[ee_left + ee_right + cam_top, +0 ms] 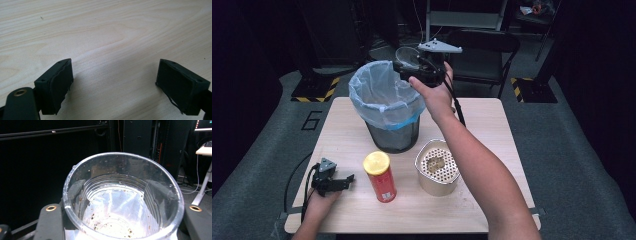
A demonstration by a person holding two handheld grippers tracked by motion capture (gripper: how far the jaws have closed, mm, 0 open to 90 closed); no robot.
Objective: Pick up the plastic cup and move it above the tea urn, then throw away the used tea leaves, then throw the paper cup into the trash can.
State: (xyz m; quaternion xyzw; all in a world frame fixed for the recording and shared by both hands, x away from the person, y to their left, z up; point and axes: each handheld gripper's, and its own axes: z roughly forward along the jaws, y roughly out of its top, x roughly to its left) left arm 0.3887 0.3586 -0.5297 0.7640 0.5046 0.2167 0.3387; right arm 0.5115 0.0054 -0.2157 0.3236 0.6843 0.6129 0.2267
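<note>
A clear plastic cup point(406, 54), empty but for crumbs on its inside point(122, 202), is held up in the air beside the far right rim of a black mesh bin lined with a pale blue bag point(384, 97). My right gripper point(409, 64) is shut on the cup, one jaw on each side of its wall. My left gripper point(346, 179) rests at the front left of the wooden table point(482, 125). Its jaws stand wide apart with nothing but bare wood between them point(115, 77).
A red can with a yellow lid point(380, 176) stands in front of the bin. Right of it sits a metal pot with a perforated insert point(437, 167). A dark folding chair point(482, 45) stands behind the table.
</note>
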